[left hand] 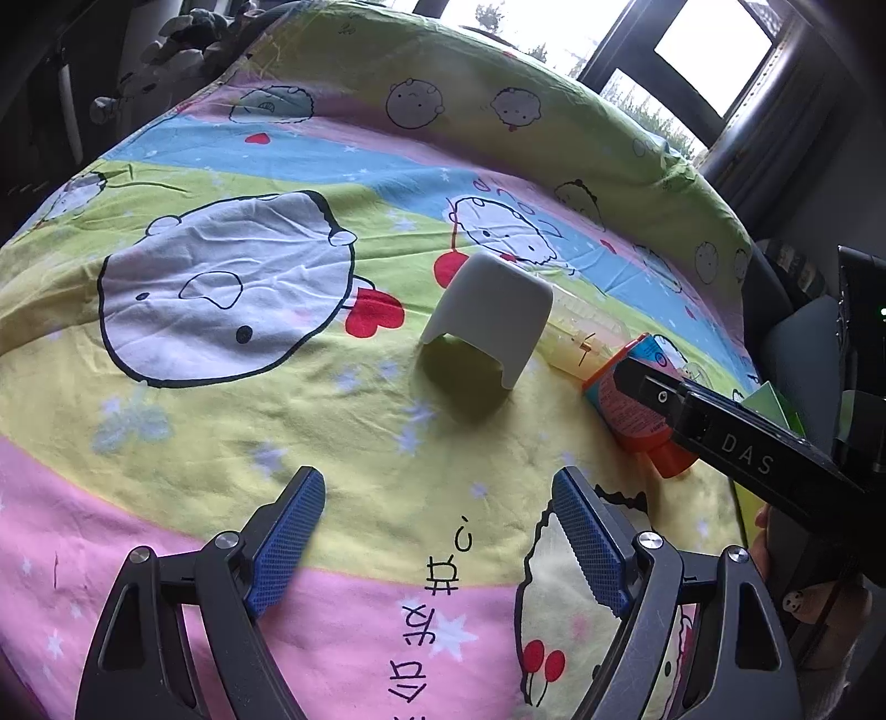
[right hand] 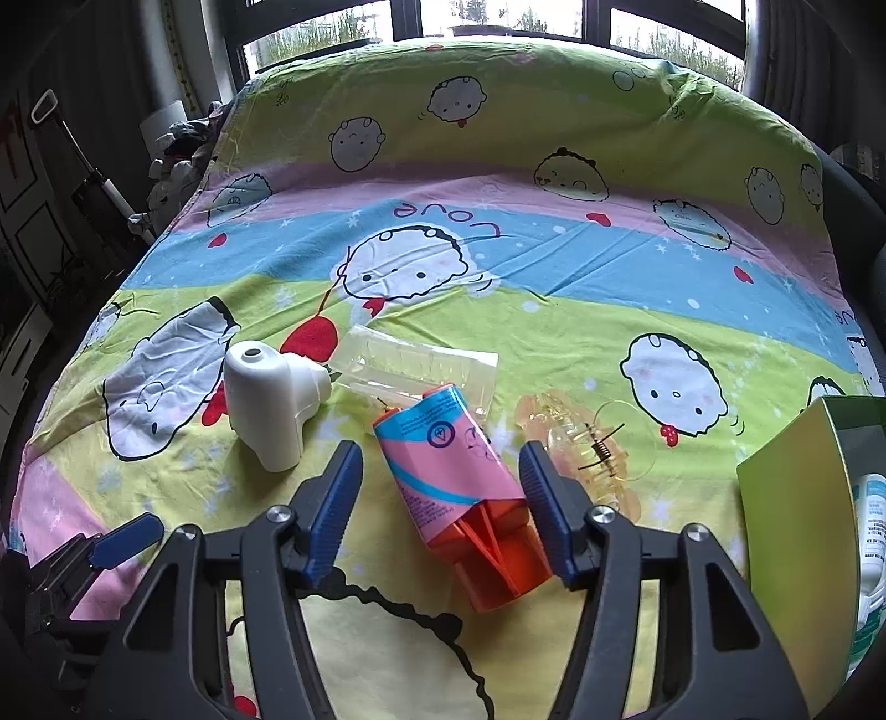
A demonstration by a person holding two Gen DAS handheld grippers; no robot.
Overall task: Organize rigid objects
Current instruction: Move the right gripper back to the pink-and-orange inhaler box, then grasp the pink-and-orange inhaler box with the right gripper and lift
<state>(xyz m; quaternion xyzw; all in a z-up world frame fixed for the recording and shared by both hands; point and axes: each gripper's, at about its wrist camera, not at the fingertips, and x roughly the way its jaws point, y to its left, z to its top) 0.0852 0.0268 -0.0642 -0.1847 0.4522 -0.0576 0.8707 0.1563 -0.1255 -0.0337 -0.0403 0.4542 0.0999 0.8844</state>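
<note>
A cartoon-print sheet [right hand: 498, 266] covers the whole work surface, its far edge running under the windows [right hand: 498, 16] and its left edge falling away toward dark clutter. The widest bare stretch lies on the left and far side, across the blue, pink and green bands; the objects are bunched near the middle and right. On the right edge stands a green box [right hand: 797, 498], open on top, with a white tube partly visible inside. The right gripper [right hand: 440, 459] points down over an orange-capped tube with a pink and blue label [right hand: 443, 459], which lies on the sheet between its blue pads; the right-hand finger [right hand: 545, 498] sits against the orange cap end, while the left-hand finger stands clear of the label with sheet showing in the gap, so the jaws are at a middling width and not clamped. Just right of that gripper lies a clear yellowish hair clip [right hand: 581, 448] with a metal spring, and just beyond the tube a clear plastic tray [right hand: 421, 365]. A white plastic device [right hand: 271, 399] stands to the left, apart from the tube. The left gripper [left hand: 437, 498] hovers over bare yellow sheet, jaws wide apart with nothing between them; the white device sits ahead of it, well apart, and the right gripper's dark finger crosses in from the right onto the tube.
</note>
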